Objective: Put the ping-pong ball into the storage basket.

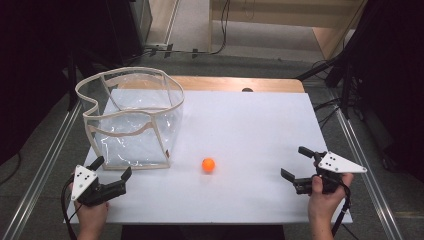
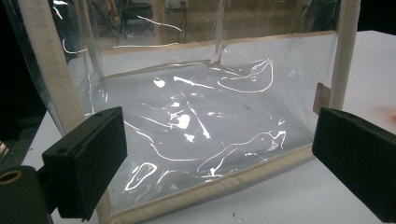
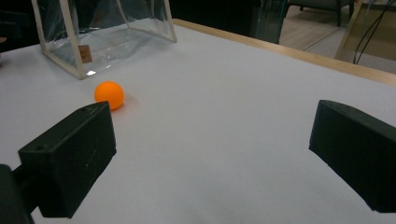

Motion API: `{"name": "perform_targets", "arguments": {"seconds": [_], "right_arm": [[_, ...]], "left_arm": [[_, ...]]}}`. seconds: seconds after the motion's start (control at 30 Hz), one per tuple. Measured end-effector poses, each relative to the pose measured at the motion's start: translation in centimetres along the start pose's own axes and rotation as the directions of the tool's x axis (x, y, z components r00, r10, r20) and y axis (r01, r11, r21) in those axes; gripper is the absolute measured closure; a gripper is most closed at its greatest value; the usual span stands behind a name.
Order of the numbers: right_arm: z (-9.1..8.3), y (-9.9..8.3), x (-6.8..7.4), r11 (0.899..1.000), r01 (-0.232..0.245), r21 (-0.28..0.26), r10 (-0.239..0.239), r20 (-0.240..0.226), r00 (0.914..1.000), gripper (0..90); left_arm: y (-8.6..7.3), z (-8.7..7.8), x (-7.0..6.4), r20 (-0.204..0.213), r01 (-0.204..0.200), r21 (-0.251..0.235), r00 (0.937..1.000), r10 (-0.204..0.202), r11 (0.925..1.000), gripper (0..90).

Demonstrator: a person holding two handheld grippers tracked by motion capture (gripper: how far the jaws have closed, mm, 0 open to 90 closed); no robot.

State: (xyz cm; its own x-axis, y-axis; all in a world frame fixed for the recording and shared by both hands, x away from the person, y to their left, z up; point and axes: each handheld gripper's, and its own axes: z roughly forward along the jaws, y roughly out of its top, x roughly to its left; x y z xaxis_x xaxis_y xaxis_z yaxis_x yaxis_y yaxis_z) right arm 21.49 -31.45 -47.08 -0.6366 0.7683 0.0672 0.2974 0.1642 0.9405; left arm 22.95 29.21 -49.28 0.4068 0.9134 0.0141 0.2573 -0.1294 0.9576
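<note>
White sheeting covers the table (image 1: 240, 130), with a wooden edge showing along the far side and dark floor around it. From the table centre in the high view, the orange ball (image 1: 208, 165) lies at about 6 o'clock, alone on the sheet. The clear plastic bag (image 1: 131, 117) with beige trim stands upright at about 10 o'clock, mouth open to the top (nothing is visible inside it). Your left gripper (image 1: 113, 170) sits at about 8 o'clock, just short of the bag's near bottom edge; its jaws are spread wide and hold nothing. Your right gripper (image 1: 295, 162) sits at about 4 o'clock, well apart from the ball, jaws likewise wide apart and empty. In the right gripper view, the ball (image 3: 109, 94) lies ahead, just above the left jaw.
</note>
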Motion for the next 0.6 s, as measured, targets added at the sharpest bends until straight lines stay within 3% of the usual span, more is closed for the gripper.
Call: {"name": "perform_targets", "arguments": {"seconds": [0.6], "right_arm": [[3.5, 2.0, 1.1, 0.998, 0.031, 0.06, -0.026, -0.073, 0.997, 0.0]], "left_arm": [[0.0, 0.0, 0.0, 0.003, -0.003, 0.001, 1.0, 0.003, 1.0, 3.7]]}}
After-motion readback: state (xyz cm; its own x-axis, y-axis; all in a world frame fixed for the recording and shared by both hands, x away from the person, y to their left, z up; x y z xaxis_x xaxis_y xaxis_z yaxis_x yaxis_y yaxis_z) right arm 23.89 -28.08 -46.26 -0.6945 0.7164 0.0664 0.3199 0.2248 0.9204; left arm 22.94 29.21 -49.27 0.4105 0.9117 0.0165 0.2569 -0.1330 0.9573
